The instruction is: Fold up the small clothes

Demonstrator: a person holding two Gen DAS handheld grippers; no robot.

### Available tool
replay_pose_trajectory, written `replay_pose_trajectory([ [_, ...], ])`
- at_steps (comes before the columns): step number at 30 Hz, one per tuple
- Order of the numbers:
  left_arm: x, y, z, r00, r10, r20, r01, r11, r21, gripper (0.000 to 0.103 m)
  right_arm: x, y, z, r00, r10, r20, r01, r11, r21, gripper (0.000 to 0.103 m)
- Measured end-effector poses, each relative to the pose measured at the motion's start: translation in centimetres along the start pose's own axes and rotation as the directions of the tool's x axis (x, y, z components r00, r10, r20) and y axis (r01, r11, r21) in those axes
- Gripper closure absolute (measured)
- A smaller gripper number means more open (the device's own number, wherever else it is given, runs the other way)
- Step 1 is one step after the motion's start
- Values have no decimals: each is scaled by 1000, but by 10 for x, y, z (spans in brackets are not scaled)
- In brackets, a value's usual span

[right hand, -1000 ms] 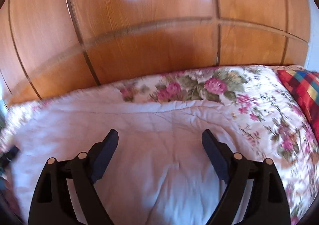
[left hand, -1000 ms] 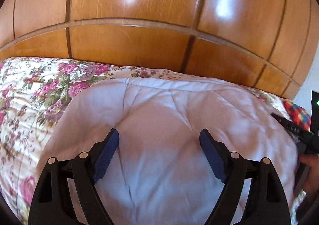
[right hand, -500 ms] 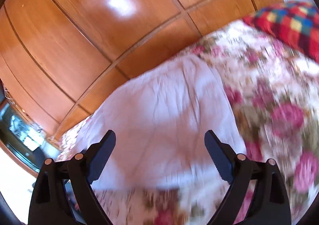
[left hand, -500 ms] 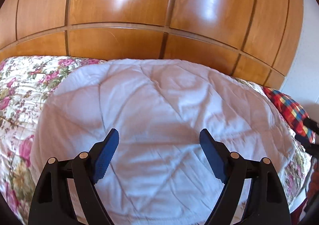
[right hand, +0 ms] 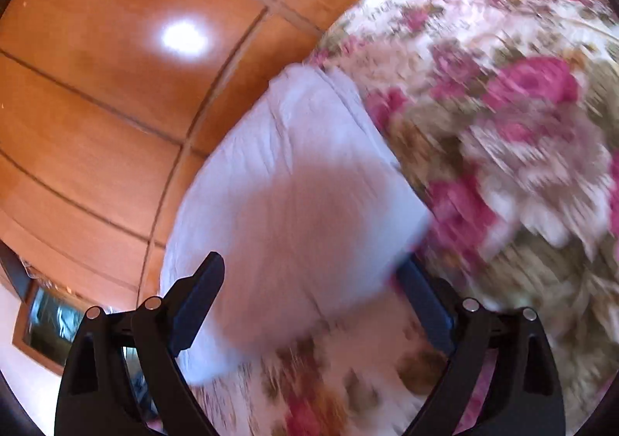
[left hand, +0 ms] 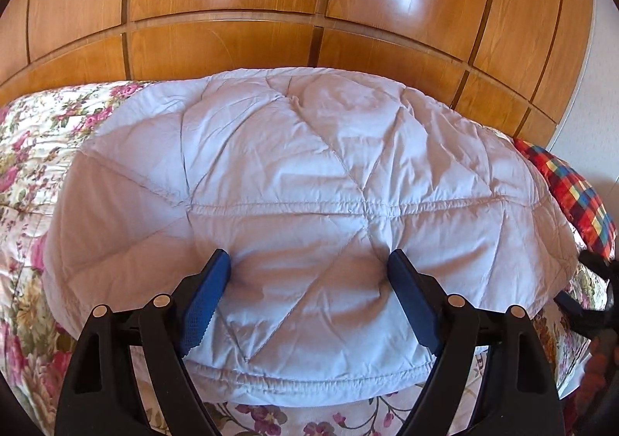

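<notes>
The pale lilac quilted cloth (left hand: 309, 180) lies spread on the floral bedspread (left hand: 31, 149), its far edge against the wooden panelled wall (left hand: 271, 45) and its near hem bunched just in front of the left gripper (left hand: 309, 269). That gripper stands wide apart, both blue pads pressing down on the cloth's surface and dimpling it, with nothing pinched between them. A red plaid cushion (left hand: 572, 196) sits at the right, partly covered by the cloth's edge. At the far right rim a dark shape, cut off by the frame, is too little seen to name.

The right wrist view is heavily blurred. The right gripper (right hand: 313, 265) is also wide; the quilted cloth (right hand: 294, 204) fills the gap between its fingers, and its corner overlaps the right finger's tip, but whether the pads touch the fabric cannot be told. The bedspread (right hand: 503, 134) smears into streaks
</notes>
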State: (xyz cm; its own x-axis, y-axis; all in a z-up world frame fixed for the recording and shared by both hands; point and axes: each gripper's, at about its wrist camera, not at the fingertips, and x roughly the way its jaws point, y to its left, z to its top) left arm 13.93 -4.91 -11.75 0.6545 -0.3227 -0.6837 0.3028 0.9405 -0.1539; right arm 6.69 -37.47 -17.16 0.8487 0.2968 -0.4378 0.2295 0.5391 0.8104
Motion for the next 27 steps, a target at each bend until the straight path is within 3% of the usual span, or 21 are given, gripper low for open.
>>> replay_pose_trajectory([
  [7,-13,-16,30,998,-33,58,33,999,11,20,26,4,14,991,59,118,-70,993,91,9],
  [8,-11,-21,36,998,-27,65,26,999,28,20,29,5,16,990,65,122,-76,993,94,14],
  [9,-7,-29,44,998,-6,68,2,999,52,20,32,8,18,990,75,120,-87,992,96,32],
  [10,-2,-33,49,998,5,66,-9,998,65,20,34,9,20,991,80,111,-92,991,101,42],
  [11,6,-38,55,998,16,55,-20,997,79,20,37,8,22,992,71,101,-82,991,110,64],
  [12,18,-43,61,999,32,35,-35,995,98,20,37,7,23,993,66,99,-78,989,125,72],
  [14,36,-50,66,997,75,-1,-74,989,129,20,30,1,27,986,123,115,-141,977,162,78],
  [17,52,-56,61,994,107,-35,-100,983,156,20,12,7,33,980,138,140,-155,981,116,82],
  [21,45,-65,52,997,73,-37,-67,986,151,20,-21,13,37,969,148,200,-170,981,98,83],
  [24,41,-78,42,999,22,-48,-13,984,178,20,-42,9,39,959,123,254,-156,981,115,83],
  [27,48,-97,30,998,25,-52,-12,970,241,20,-46,9,37,966,64,250,-95,989,113,83],
])
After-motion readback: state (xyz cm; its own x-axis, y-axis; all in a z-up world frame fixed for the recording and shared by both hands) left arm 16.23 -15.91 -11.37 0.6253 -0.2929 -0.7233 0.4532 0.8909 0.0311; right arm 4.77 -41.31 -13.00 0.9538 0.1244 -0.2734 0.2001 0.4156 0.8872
